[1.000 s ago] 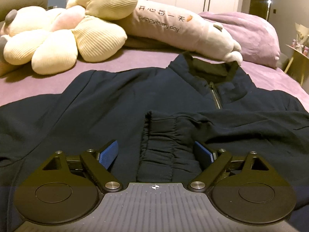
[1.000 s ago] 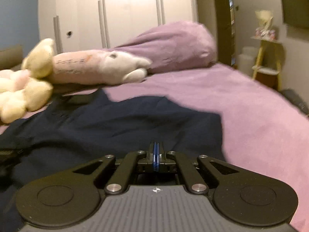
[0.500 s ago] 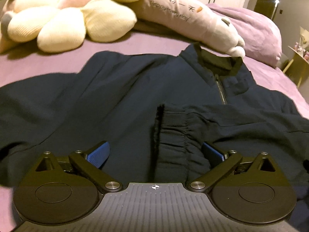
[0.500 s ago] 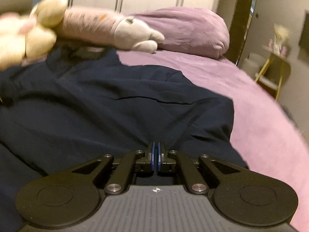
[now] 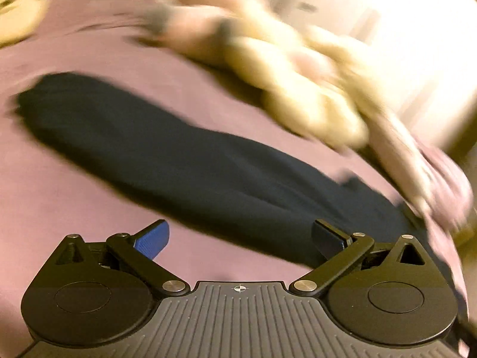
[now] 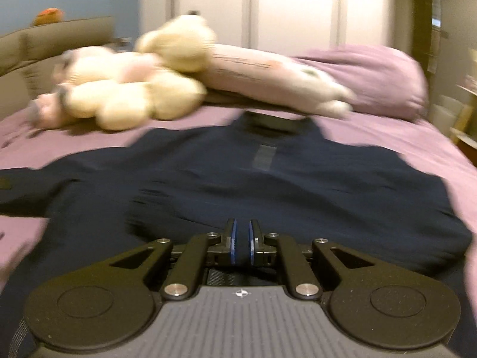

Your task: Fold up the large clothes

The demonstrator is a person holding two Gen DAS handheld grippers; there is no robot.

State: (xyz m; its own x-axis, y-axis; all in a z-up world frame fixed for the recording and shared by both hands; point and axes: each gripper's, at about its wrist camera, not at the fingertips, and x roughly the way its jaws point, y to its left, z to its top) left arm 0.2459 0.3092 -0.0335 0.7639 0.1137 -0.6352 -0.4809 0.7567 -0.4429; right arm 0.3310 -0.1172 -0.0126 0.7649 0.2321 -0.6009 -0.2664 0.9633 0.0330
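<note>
A dark navy zip jacket lies spread on the purple bed, collar toward the pillows. In the blurred left wrist view one long sleeve stretches from lower right to upper left, ending at its cuff. My left gripper hangs wide open over the sleeve's near edge, nothing between its blue pads. My right gripper is above the jacket's lower middle. Its jaws are opening, a narrow gap shows between them, and no cloth is caught.
Cream and pink plush toys and a long pink plush pillow lie beyond the collar, beside a purple pillow. A padded headboard is at the left, white wardrobe doors behind. Bare purple sheet flanks the sleeve.
The left gripper swung and rolled away from the jacket's chest and folded sleeve to the outstretched sleeve. The right gripper shifted left to the jacket's middle, and its pads parted slightly.
</note>
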